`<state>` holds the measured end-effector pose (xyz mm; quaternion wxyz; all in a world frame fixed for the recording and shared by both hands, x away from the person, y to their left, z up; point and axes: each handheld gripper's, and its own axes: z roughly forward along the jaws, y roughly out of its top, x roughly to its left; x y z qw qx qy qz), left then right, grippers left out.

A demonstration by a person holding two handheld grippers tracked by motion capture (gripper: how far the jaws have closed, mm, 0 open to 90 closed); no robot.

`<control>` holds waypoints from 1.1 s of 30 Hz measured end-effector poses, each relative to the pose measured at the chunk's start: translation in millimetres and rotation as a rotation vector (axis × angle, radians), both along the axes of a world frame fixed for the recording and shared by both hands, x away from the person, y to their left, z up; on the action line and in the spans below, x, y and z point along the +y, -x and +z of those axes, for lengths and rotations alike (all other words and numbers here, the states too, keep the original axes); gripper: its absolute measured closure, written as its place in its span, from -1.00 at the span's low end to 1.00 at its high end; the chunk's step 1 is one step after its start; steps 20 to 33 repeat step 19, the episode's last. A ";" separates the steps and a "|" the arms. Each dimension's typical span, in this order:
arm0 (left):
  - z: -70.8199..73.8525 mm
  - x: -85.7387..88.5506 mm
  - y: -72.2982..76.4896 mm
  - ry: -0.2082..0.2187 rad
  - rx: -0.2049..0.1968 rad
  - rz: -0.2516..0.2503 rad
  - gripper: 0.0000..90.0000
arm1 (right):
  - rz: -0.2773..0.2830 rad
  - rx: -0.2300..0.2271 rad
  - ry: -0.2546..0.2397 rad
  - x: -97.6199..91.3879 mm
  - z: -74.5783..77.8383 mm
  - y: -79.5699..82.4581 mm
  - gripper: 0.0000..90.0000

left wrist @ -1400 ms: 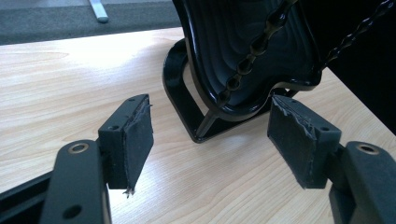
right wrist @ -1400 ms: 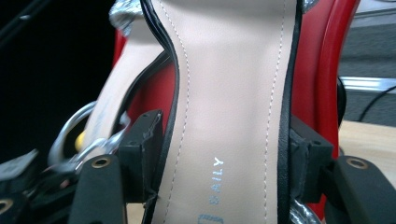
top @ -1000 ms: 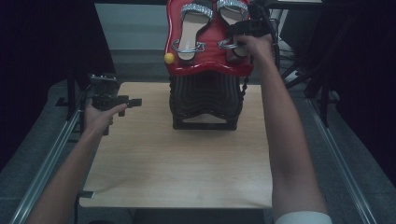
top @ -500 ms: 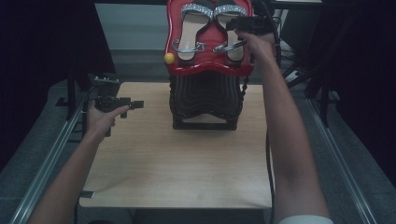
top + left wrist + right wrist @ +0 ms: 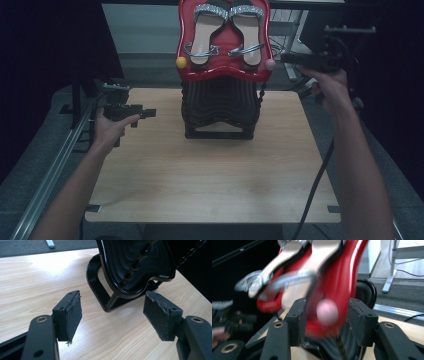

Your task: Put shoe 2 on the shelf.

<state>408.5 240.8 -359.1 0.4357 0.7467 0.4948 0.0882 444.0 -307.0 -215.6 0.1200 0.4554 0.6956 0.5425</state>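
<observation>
Two grippers are working at the table [image 5: 165,165], and neither is holding anything. At the left of the high view, the left gripper [image 5: 142,114] is hovering level above the table's left edge, its jaws standing apart and empty; in the left gripper view its pads [image 5: 73,315] are framing the black stand [image 5: 125,277] from a distance, touching nothing. At centre, that stand [image 5: 220,107] is carrying a red tray [image 5: 225,70] propped steeply, and a pair of sandals [image 5: 227,30] with silver straps is lying on it, a yellow knob [image 5: 181,62] at its lower left corner and a pink knob [image 5: 270,64] at its lower right. At the upper right, the right gripper [image 5: 287,58] is pointing level toward the pink knob, just beside it; its jaws have just been closing, and in the right gripper view the blurred pink knob [image 5: 327,311] is sitting between the pads [image 5: 298,315], apparently not yet pinched. Judgement: the right gripper is lining up on that knob. Done well, it should slow down, centre the knob between both pads, and close squarely without pushing the tray sideways and tipping the sandals.
</observation>
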 end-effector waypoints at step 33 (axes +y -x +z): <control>-3.3 -7.2 2.2 0.007 -0.014 -0.030 -0.31 | -0.018 -0.081 0.042 -59.2 -100.7 67.9 -0.04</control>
